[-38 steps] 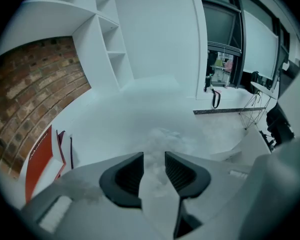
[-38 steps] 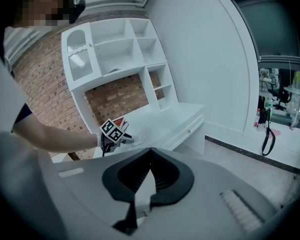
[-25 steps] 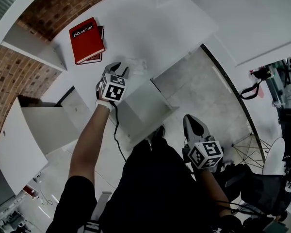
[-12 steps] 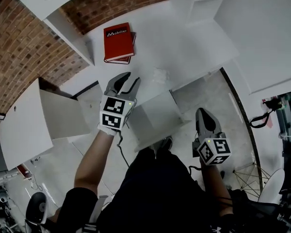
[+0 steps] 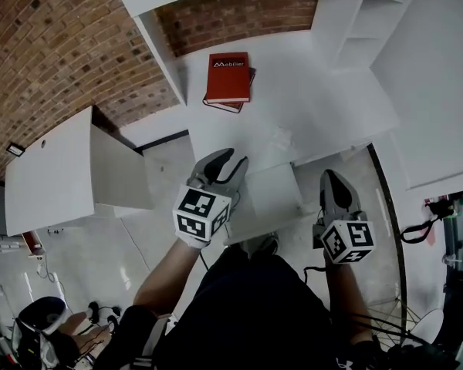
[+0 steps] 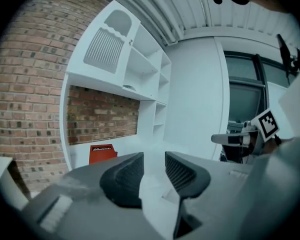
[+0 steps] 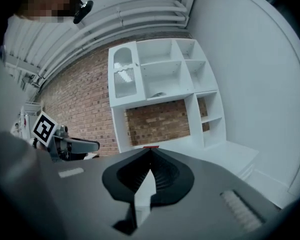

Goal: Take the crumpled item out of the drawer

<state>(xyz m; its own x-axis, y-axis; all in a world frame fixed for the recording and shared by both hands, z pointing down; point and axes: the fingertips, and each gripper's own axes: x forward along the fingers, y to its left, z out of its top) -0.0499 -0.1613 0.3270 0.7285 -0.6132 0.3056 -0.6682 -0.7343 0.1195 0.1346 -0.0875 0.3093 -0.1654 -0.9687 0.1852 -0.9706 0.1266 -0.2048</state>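
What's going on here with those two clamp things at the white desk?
A person stands at a white desk, a hand-held gripper in each hand. The left gripper hovers by the open drawer, its fingers apart and empty. The right gripper is on the drawer's other side, fingers closed on nothing. The crumpled item lies on the desk top, outside the drawer, with a red book further back.

Right tool (image 7: 150, 156) sits closed, apparently empty, facing shelves (image 7: 160, 79).

Two tongs (image 5: 233, 159) (image 5: 329, 176), one red book (image 5: 228, 77), one crumpled item (image 5: 281, 139), one drawer (image 5: 272, 197).
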